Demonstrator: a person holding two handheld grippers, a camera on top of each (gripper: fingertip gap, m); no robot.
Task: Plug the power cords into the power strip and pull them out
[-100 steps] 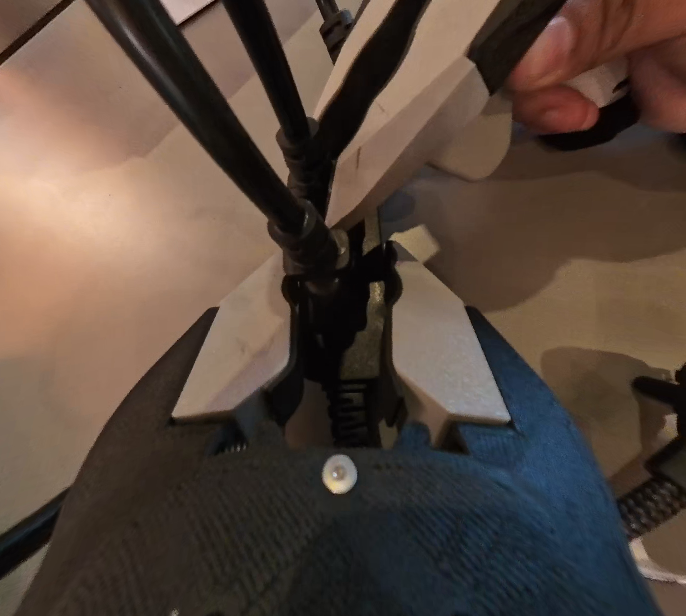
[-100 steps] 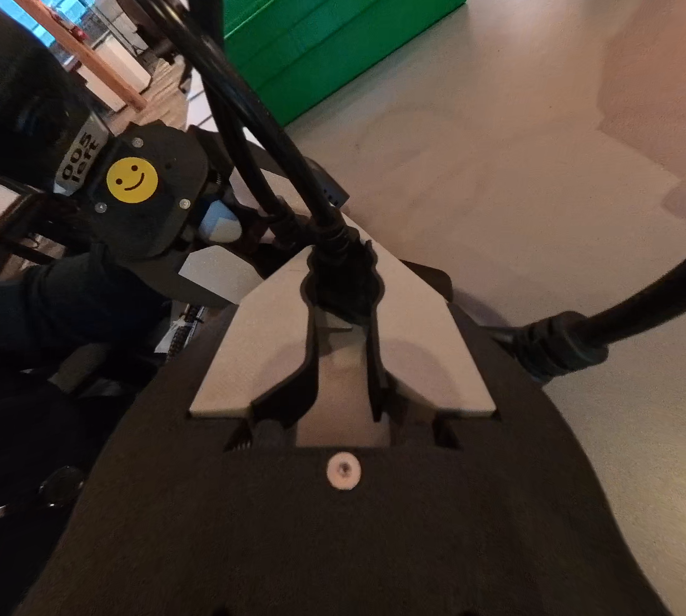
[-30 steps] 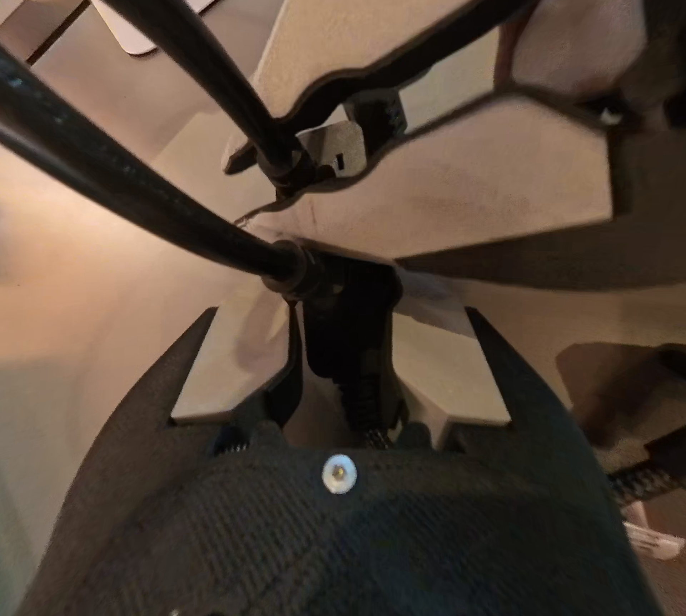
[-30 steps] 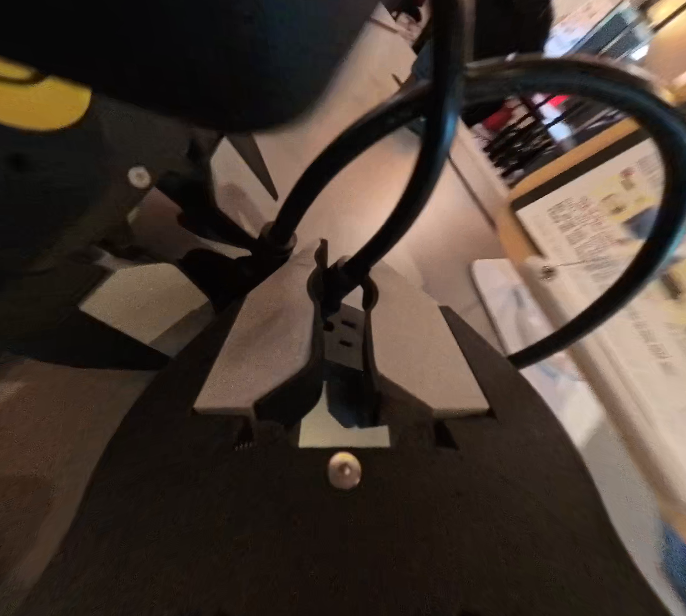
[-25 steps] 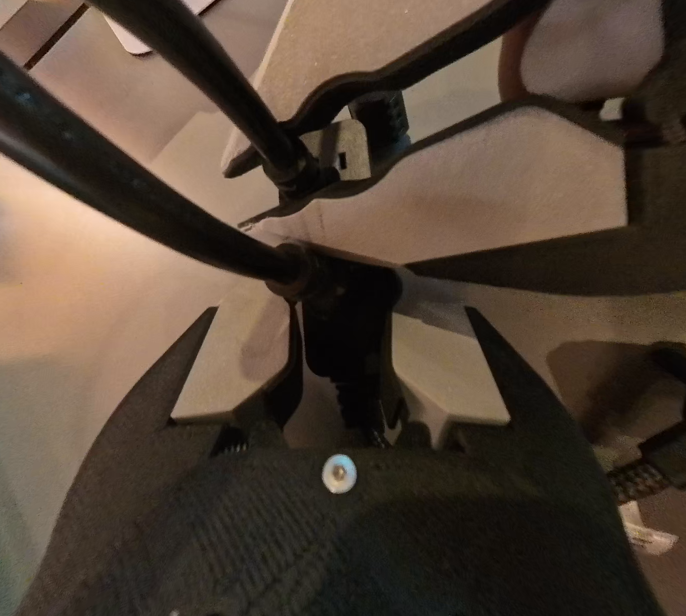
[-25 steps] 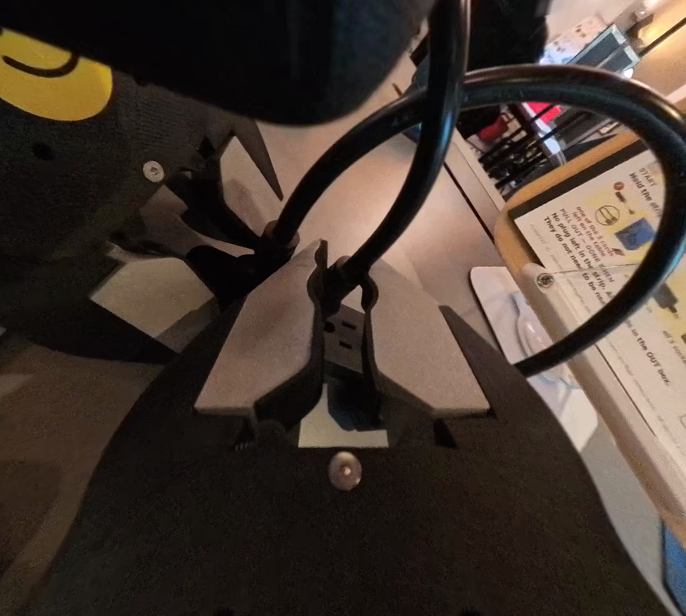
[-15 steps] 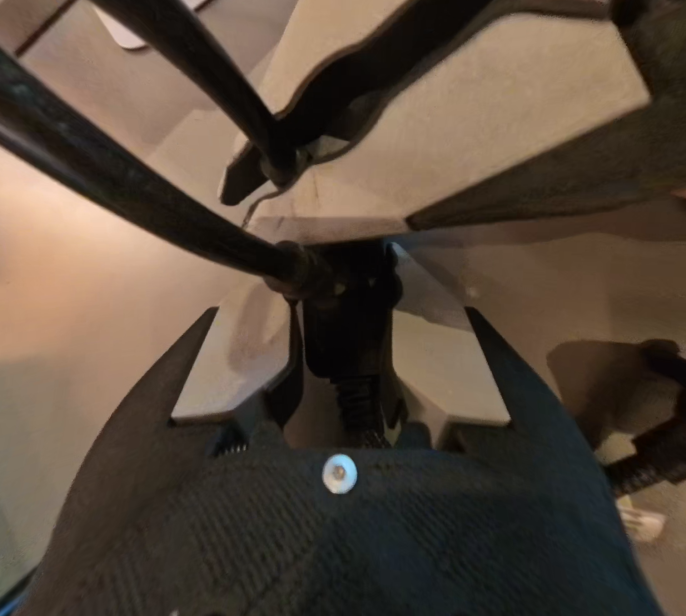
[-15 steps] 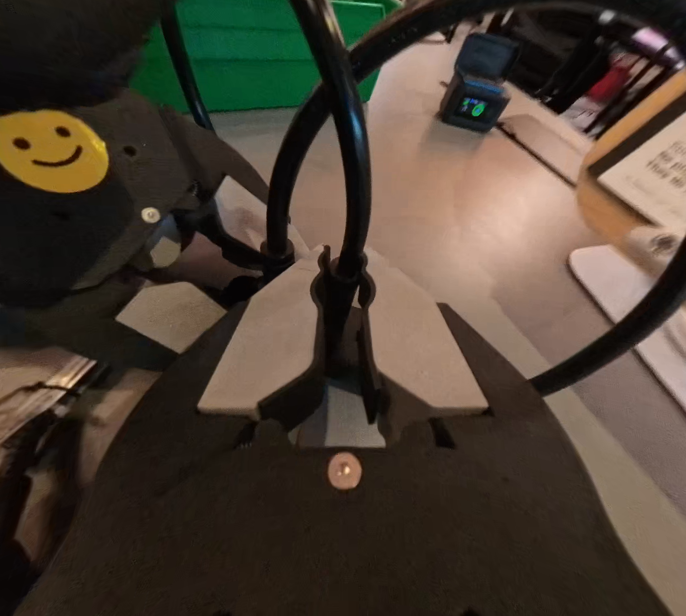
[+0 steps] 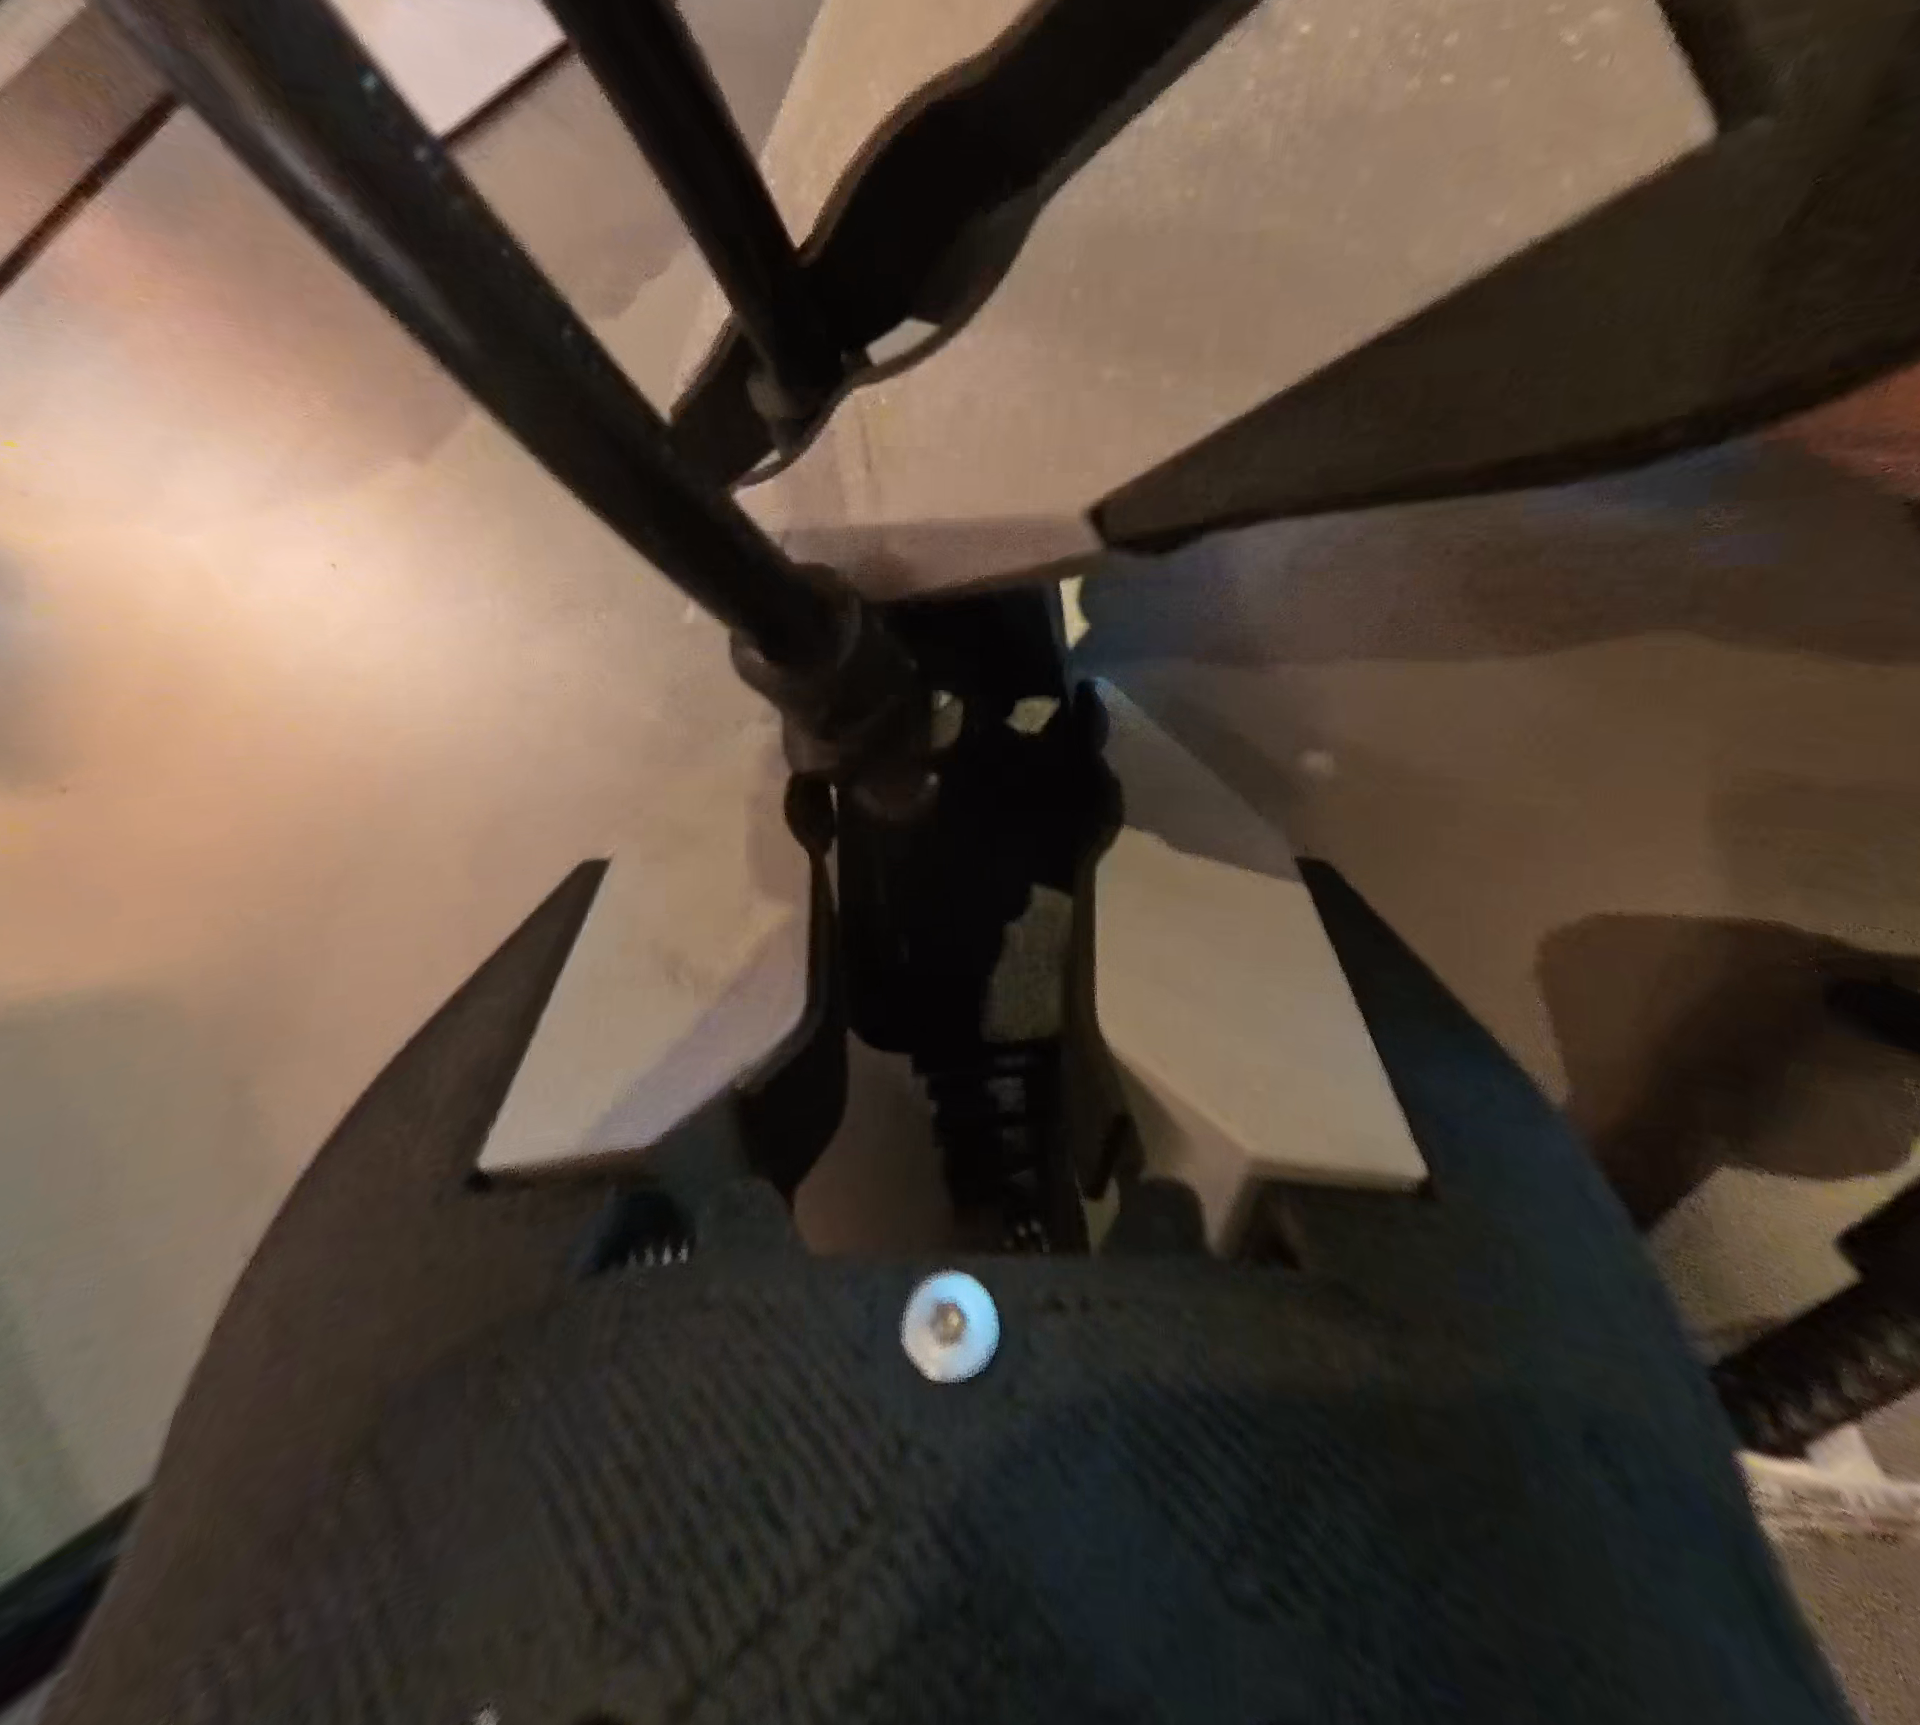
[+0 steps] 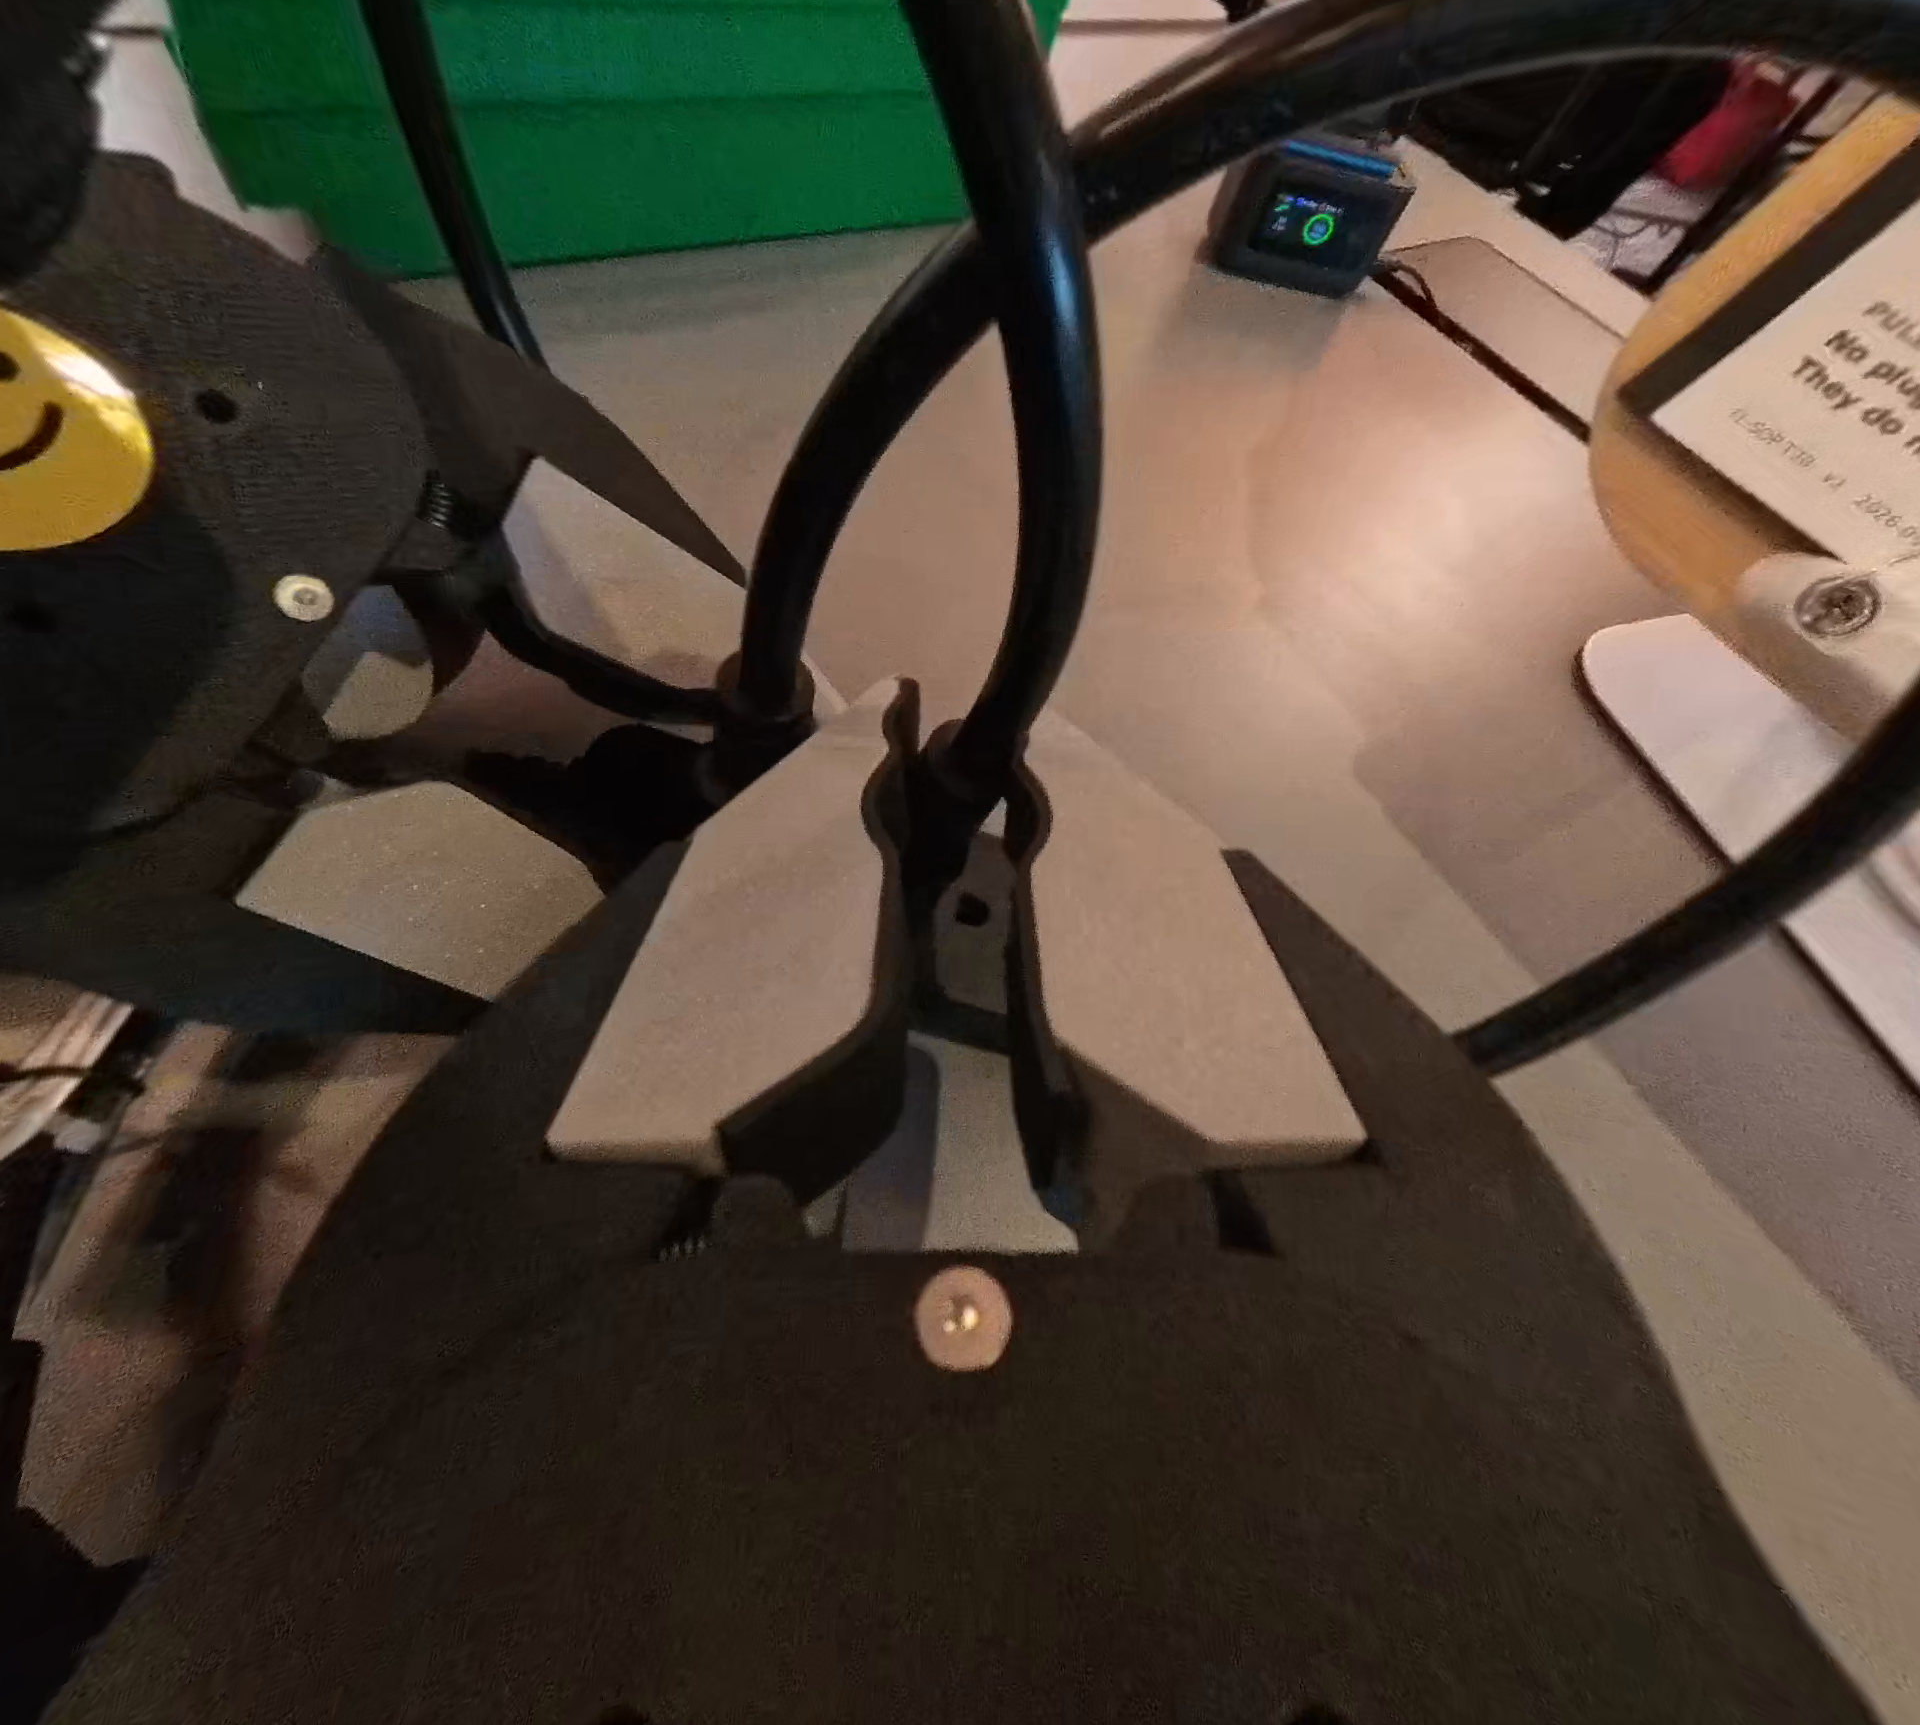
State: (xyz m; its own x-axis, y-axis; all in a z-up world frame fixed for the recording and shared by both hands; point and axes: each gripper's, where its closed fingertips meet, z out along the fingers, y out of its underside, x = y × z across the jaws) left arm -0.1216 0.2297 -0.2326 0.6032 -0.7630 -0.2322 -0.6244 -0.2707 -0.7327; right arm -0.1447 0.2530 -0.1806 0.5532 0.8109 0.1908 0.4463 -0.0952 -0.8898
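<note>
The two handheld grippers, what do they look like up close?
Each has a black, ridged-texture body with a silver screw at centre and two flat grey wedge-shaped fingers: left gripper, right gripper. The left one's body carries a round yellow smiley sticker and a second small screw.

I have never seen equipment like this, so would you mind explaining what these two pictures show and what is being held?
There is no robot here: a person holds a hand-operated gripper in each hand, and each carries a camera looking forward along its two grey fingers.

In the left wrist view, the left gripper is shut on a black plug, whose cord runs up and left. The right gripper's grey fingers fill the top.

In the right wrist view, the right gripper is shut on a second black cord near its end; a grey socket piece shows between its fingers. The left gripper's black body with a yellow smiley sticker is at left.

On the beige table stand a green bin, a small device with a lit screen and a wooden sign stand.
</note>
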